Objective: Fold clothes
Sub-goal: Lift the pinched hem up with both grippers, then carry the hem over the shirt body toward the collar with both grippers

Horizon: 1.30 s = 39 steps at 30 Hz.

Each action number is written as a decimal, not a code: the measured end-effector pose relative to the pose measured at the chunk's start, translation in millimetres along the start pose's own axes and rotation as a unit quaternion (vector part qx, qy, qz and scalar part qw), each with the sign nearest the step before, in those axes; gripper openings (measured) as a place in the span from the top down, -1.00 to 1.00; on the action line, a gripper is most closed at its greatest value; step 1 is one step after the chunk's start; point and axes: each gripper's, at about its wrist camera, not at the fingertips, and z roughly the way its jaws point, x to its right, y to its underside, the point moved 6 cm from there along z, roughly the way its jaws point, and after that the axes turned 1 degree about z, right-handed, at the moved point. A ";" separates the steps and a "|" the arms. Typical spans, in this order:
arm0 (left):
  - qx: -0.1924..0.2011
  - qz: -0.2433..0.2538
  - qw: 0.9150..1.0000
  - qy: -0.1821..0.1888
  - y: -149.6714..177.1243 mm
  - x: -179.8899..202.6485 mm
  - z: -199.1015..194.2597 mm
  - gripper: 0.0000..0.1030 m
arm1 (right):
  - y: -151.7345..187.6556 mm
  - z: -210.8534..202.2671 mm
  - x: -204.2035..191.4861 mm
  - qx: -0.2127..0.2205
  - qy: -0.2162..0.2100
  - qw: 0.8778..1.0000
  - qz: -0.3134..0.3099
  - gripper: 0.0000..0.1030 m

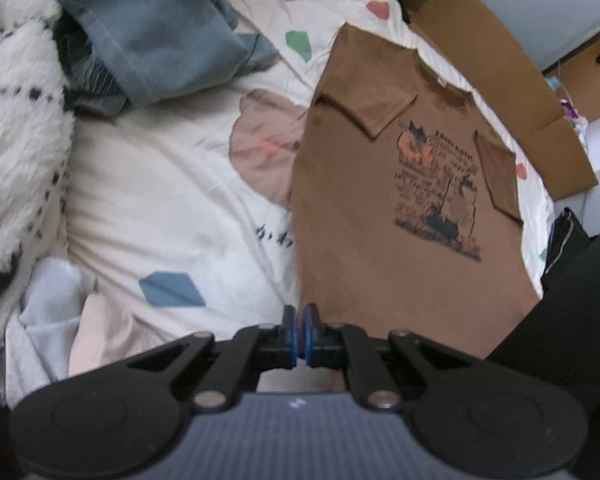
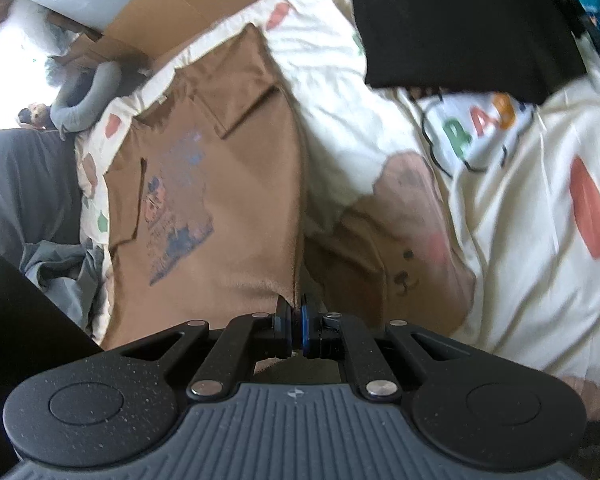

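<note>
A brown T-shirt [image 1: 380, 260] with a dark printed picture lies face up on a cream patterned duvet [image 1: 160, 200], both sleeves folded in over the chest. My left gripper [image 1: 300, 334] is shut on the shirt's near left hem corner, the blue pads pressed together on the cloth edge. In the right wrist view the same T-shirt [image 2: 228, 160] runs away from me. My right gripper [image 2: 297, 326] is shut on its near right hem corner, where the edge is drawn up taut into the pads. Both near corners hang a little off the duvet [image 2: 340, 100].
A heap of blue-grey clothes [image 1: 152, 32] and a white fluffy blanket [image 1: 16, 120] lie at the left. A cardboard sheet [image 1: 500, 80] borders the bed beyond the shirt. A black garment [image 2: 460, 20] lies at the far right, and grey cloth [image 2: 60, 272] bunches at the left.
</note>
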 end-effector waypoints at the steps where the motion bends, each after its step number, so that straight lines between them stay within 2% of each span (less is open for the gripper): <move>1: 0.003 -0.001 1.000 0.001 -3.3 1.5 -0.8 0.94 | -4.0 -0.2 -2.9 0.003 -0.003 1.000 0.000 0.96; 12: 0.041 0.015 0.999 0.006 -53.8 26.6 -12.8 0.94 | -45.5 -0.4 -36.9 0.025 -0.025 0.999 -0.026 0.96; 26: 0.101 0.021 0.994 0.034 -124.2 53.0 -20.4 0.94 | -108.2 17.8 -66.7 0.044 -0.046 0.997 -0.050 0.96; 34: 0.128 0.033 0.990 0.041 -166.3 66.3 -13.6 0.94 | -140.7 28.7 -88.7 0.055 -0.055 0.994 -0.071 0.96; 39: 0.132 0.040 0.990 0.041 -187.6 72.3 1.8 0.94 | -157.5 40.9 -96.4 0.058 -0.053 0.994 -0.080 0.96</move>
